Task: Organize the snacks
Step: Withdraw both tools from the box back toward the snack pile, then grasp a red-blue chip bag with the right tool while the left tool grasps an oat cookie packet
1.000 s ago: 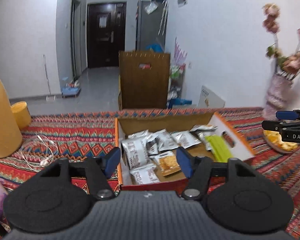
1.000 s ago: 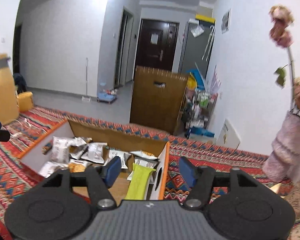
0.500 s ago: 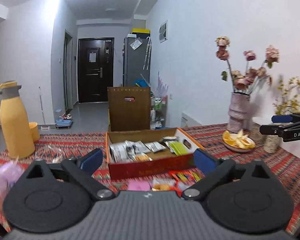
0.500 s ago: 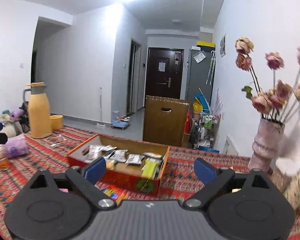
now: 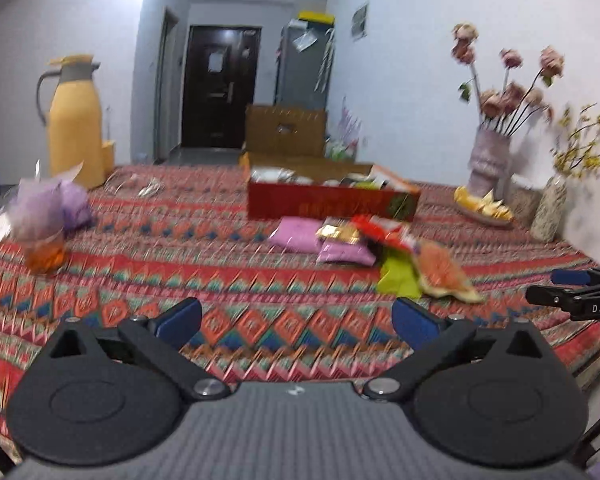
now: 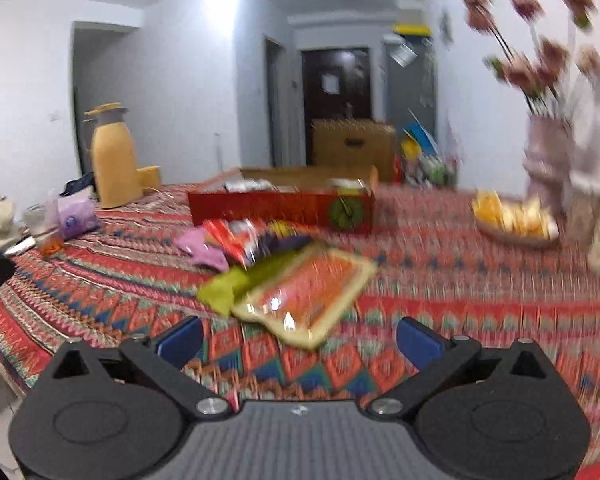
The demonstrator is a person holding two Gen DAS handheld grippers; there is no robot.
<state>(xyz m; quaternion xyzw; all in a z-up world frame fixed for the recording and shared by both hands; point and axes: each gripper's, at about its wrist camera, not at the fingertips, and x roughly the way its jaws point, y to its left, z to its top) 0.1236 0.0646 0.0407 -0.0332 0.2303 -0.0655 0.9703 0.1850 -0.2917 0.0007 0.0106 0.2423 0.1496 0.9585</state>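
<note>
The tablecloth [image 5: 220, 264] is a zigzag weave of red, orange, teal and blue. A red box [image 5: 332, 202] sits beside pink [image 5: 296, 234], lime-green [image 6: 220, 290] and orange, cream-edged packets [image 6: 308, 292]. The thermos [image 5: 74, 120] is mustard yellow, and the gripper pads [image 6: 180, 340] are blue.

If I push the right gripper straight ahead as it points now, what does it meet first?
Most likely the orange snack packet, lying flat on the tablecloth just ahead of the open right gripper, slightly left of centre. Blur leaves depth uncertain.

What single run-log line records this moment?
left gripper: open, empty | right gripper: open, empty | snack box: part filled | loose packets: on cloth before box
</note>
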